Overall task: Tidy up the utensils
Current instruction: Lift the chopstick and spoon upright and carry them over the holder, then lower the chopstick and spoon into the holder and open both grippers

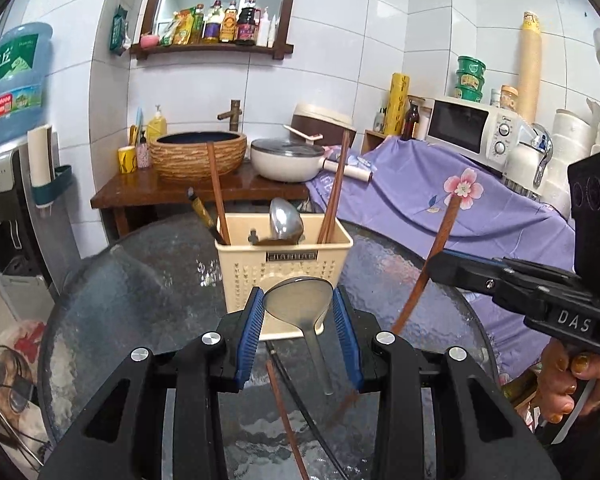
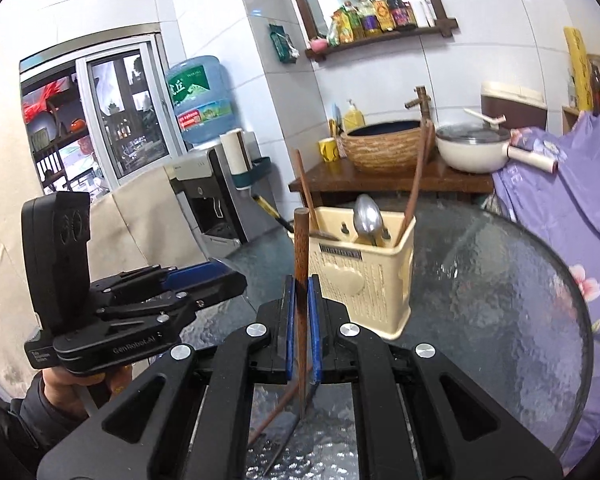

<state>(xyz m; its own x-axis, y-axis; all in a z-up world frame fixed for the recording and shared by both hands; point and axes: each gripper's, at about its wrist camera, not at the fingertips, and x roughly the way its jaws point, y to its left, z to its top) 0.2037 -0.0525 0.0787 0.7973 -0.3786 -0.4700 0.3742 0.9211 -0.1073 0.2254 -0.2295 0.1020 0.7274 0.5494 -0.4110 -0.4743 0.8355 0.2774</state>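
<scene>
Right gripper (image 2: pixel 300 320): jaws clenched on a brown wooden chopstick (image 2: pixel 301 248), held near-upright just in front of the cream utensil caddy (image 2: pixel 364 280) on the glass tabletop (image 2: pixel 500 300). Left gripper (image 1: pixel 298 320): jaws around a metal spoon (image 1: pixel 300 304) bowl, apparently gripping it; contact is hard to confirm. Caddy already holds chopsticks and a spoon. Judgement: lift the chopstick above the caddy rim, align with the chopstick compartment, lower, then release.

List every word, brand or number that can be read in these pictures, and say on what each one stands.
"DAS": on the right gripper.
"GenRobot.AI": on the left gripper.
"Midea": on the microwave, faint.
"丘": on the water jug; its other characters are blurred.
Utensil holder nameplate and sauce bottles: too small to read.
</scene>
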